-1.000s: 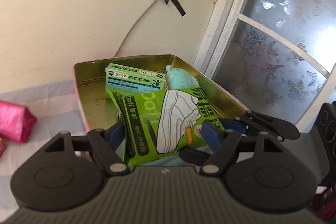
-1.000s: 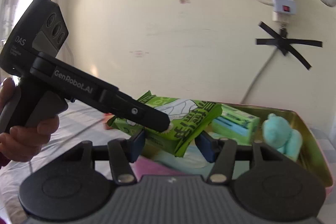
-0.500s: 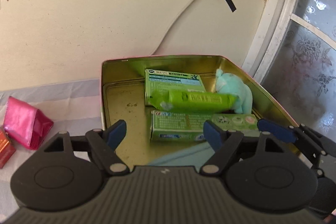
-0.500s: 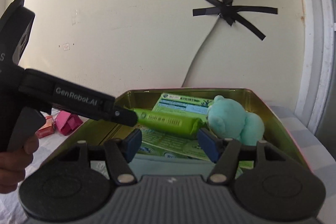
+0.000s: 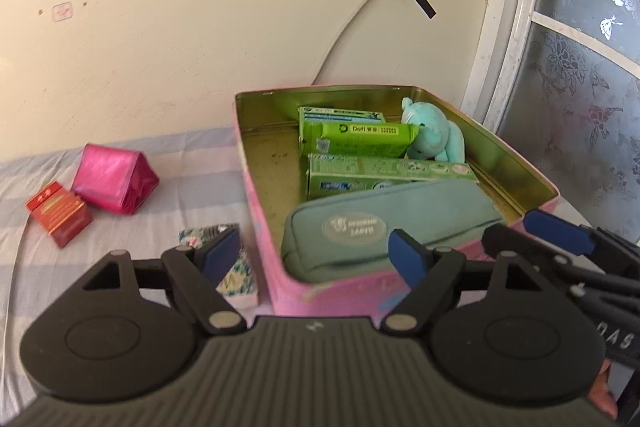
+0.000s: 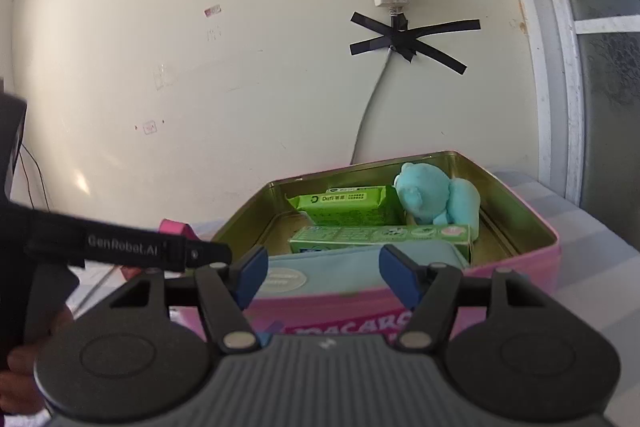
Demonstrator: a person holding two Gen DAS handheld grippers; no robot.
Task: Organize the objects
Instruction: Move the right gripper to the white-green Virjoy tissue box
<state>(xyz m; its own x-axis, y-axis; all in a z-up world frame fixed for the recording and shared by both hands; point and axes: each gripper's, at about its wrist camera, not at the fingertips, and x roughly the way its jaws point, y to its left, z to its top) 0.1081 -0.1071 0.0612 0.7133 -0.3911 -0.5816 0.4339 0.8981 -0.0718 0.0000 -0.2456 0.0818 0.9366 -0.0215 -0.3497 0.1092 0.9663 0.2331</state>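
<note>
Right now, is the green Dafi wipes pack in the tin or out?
In. The green Dafi pack lies inside the pink tin, atop a green box beside the teal plush; no gripper holds it.

The left gripper [image 5: 316,253] is held level with its jaws spread wide, the blue pads [image 5: 408,259] well apart and nothing between them. The right gripper [image 6: 320,273] is likewise spread wide, its blue pads [image 6: 396,275] apart and empty.

In the left wrist view, the right gripper's fingers come in from the right edge, one blue pad tip showing beside the left gripper's right finger. A bit of the person's hand [image 5: 604,393] shows at the lower right.

In the right wrist view, one black finger of the left gripper reaches in from the left, ending just beside the right gripper's left pad. The hand [image 6: 20,367] gripping its handle shows at the lower left edge.
</note>
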